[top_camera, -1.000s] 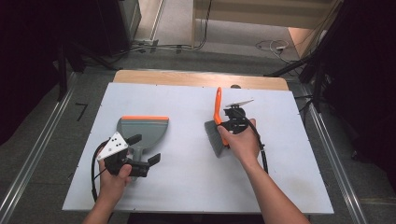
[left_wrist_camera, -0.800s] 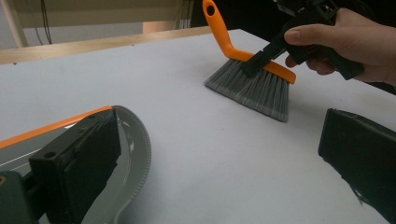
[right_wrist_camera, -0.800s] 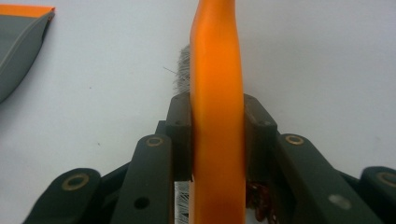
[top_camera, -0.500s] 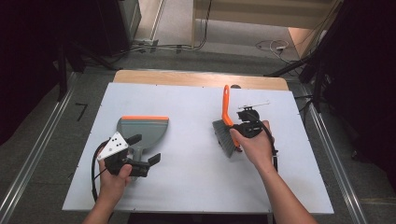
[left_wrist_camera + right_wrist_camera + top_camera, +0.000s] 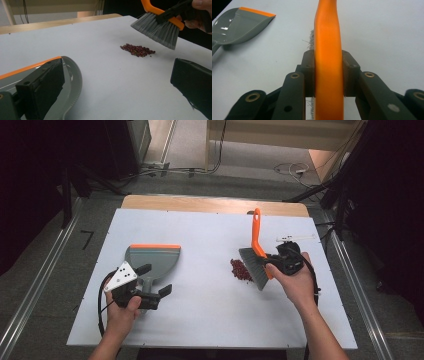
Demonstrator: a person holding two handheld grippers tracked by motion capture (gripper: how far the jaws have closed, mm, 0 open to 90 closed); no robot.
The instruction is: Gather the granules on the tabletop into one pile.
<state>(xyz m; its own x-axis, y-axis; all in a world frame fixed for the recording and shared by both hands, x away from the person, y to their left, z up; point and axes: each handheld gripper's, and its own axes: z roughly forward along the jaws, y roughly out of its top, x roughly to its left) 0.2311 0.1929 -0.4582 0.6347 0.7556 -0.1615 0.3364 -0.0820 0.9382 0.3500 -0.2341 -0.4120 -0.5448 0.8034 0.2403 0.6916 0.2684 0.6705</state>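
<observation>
brush [image 5: 257, 254] and dustpan [image 5: 151, 261]: no readable markings.

One dustpan [image 5: 152, 257], one brush [image 5: 256, 254], one bean pile [image 5: 241, 270], two grippers.

The left gripper [image 5: 152, 282] sat at about seven o'clock on the table, its hand [image 5: 122, 307] wrapped around the body from below, forearm entering from six o'clock, and its two black jaws stood wide apart pointing toward three o'clock with nothing pressed between them. The right gripper [image 5: 267, 261] was held off the surface at about three o'clock, its hand [image 5: 295, 282] under it and its forearm running up from five o'clock. Its jaws were clamped tight on the orange handle [image 5: 328, 62] of the brush [image 5: 255, 257].
</observation>
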